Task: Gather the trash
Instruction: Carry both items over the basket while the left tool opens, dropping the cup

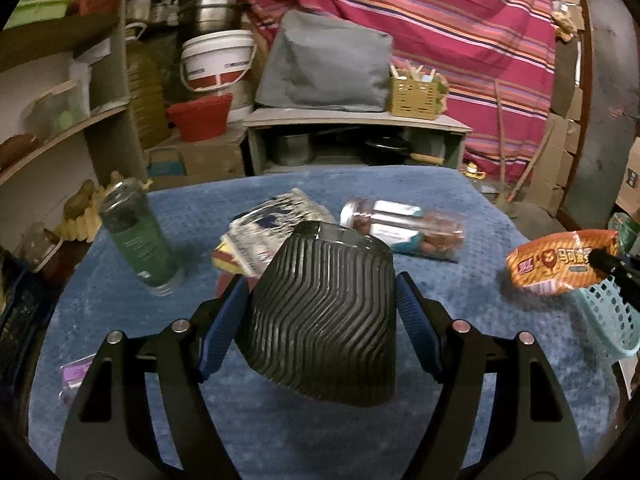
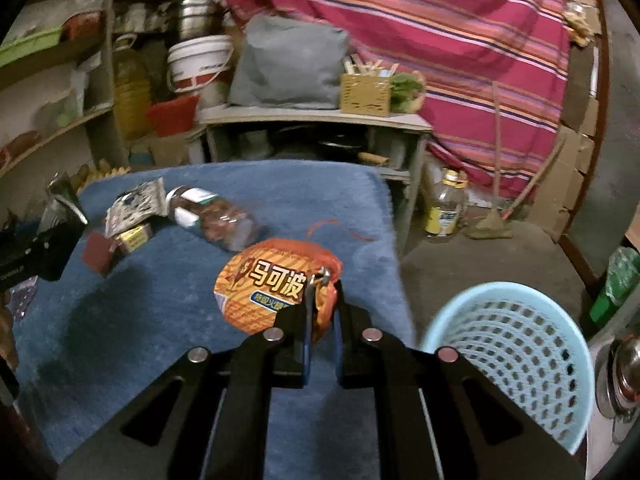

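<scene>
My left gripper (image 1: 320, 280) is shut on a black ribbed plastic cup (image 1: 324, 320), its blue pads (image 1: 222, 324) pressing on both sides above the blue-covered table (image 1: 280, 432). My right gripper (image 2: 324, 292) is shut on the edge of an orange snack bag (image 2: 268, 284), which hangs over the table's right part; the same bag (image 1: 560, 264) shows at the right of the left wrist view. A light blue mesh basket (image 2: 516, 356) stands on the floor just right of the table, next to the held bag.
On the table are an upright green bottle (image 1: 136, 240), a clear jar of nuts lying on its side (image 1: 400, 228), a silvery wrapper (image 1: 276, 220), small red and yellow boxes (image 2: 120, 244) and a purple packet (image 1: 74, 372). Shelves stand left, a low cabinet behind.
</scene>
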Action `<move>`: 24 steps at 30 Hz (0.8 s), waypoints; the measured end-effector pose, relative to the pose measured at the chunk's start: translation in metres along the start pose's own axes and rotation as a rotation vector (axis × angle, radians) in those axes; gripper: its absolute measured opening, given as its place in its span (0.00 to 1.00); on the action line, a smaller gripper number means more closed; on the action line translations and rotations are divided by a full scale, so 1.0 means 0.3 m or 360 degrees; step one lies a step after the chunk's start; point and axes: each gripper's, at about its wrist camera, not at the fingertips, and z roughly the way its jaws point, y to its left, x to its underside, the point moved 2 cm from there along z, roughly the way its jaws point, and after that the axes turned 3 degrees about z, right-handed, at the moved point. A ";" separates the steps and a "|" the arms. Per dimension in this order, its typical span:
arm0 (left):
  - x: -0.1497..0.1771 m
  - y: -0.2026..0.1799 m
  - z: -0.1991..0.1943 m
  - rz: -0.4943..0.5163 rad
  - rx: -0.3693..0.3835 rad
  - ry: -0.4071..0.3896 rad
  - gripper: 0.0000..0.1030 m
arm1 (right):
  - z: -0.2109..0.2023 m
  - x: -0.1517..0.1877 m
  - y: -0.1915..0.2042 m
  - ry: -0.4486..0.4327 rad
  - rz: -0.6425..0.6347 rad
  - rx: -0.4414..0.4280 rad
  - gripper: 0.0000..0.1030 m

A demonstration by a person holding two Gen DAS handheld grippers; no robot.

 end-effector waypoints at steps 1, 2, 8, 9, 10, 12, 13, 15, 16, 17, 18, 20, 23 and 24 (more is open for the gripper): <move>-0.005 -0.019 -0.007 0.0010 0.0010 -0.0011 0.71 | -0.014 0.000 -0.034 -0.0008 0.0024 0.0012 0.08; -0.011 -0.039 -0.014 0.0019 0.0025 -0.0021 0.71 | -0.022 0.001 -0.058 -0.0013 0.0039 0.0020 0.08; -0.061 -0.200 -0.043 0.0084 0.0111 -0.0076 0.71 | -0.099 0.012 -0.229 -0.0054 0.0141 0.0091 0.08; -0.067 -0.236 -0.050 0.0096 0.0137 -0.0086 0.71 | -0.107 0.019 -0.262 -0.0053 0.0157 0.0108 0.08; -0.071 -0.263 -0.055 0.0111 0.0153 -0.0092 0.71 | -0.114 0.024 -0.288 -0.0052 0.0172 0.0121 0.08; -0.077 -0.334 -0.067 0.0162 0.0165 -0.0113 0.71 | -0.131 0.035 -0.349 -0.0055 0.0203 0.0154 0.08; -0.079 -0.361 -0.068 0.0179 0.0171 -0.0119 0.71 | -0.141 0.039 -0.378 -0.0061 0.0218 0.0170 0.08; -0.082 -0.423 -0.069 0.0177 0.0211 -0.0123 0.71 | -0.163 0.044 -0.437 -0.0078 0.0263 0.0191 0.08; -0.082 -0.450 -0.066 0.0170 0.0234 -0.0122 0.71 | -0.169 0.046 -0.458 -0.0083 0.0281 0.0197 0.09; -0.081 -0.492 -0.061 0.0171 0.0258 -0.0118 0.71 | -0.178 0.051 -0.483 -0.0087 0.0299 0.0207 0.08; -0.080 -0.518 -0.056 0.0174 0.0271 -0.0116 0.71 | -0.187 0.057 -0.512 -0.0090 0.0317 0.0227 0.08; -0.075 -0.588 -0.041 0.0181 0.0305 -0.0106 0.71 | -0.199 0.068 -0.555 -0.0087 0.0337 0.0264 0.08; -0.066 -0.695 -0.018 0.0196 0.0372 -0.0081 0.71 | -0.209 0.090 -0.619 -0.0072 0.0367 0.0309 0.08; -0.061 -0.741 -0.008 0.0208 0.0402 -0.0070 0.71 | -0.210 0.098 -0.633 -0.0066 0.0373 0.0321 0.08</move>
